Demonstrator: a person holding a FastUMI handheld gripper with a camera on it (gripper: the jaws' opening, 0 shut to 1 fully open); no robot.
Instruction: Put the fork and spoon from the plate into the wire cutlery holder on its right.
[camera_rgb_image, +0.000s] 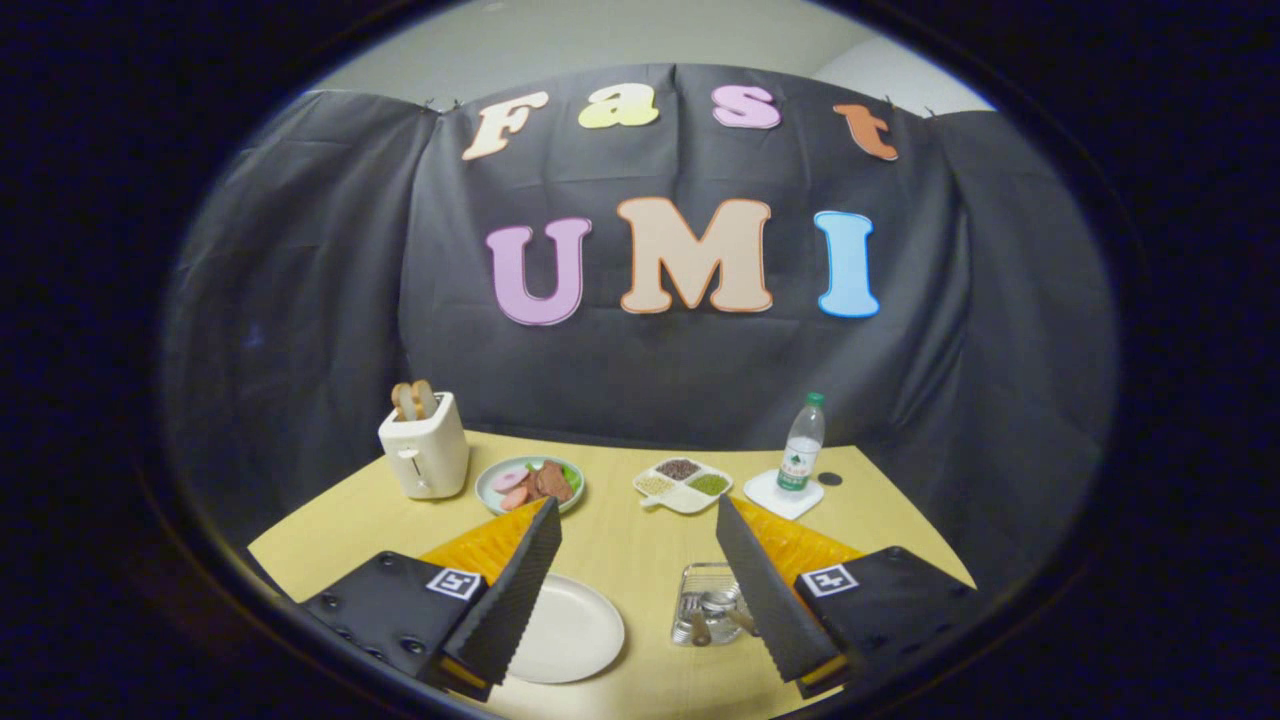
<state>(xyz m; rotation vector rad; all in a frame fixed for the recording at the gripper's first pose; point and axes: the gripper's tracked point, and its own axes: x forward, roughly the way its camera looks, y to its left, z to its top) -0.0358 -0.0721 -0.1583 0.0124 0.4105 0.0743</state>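
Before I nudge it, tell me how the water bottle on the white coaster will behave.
The water bottle, beyond the open gripper, stands tall and narrow on its white coaster, so a push near the green cap would probably tip it. Once down, its round body would likely roll. Its clear plastic looks light and possibly slippery.

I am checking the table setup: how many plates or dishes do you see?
3: white plate between the open gripper fingers, food plate beside the toaster, divided dish beyond. None seems hidden.
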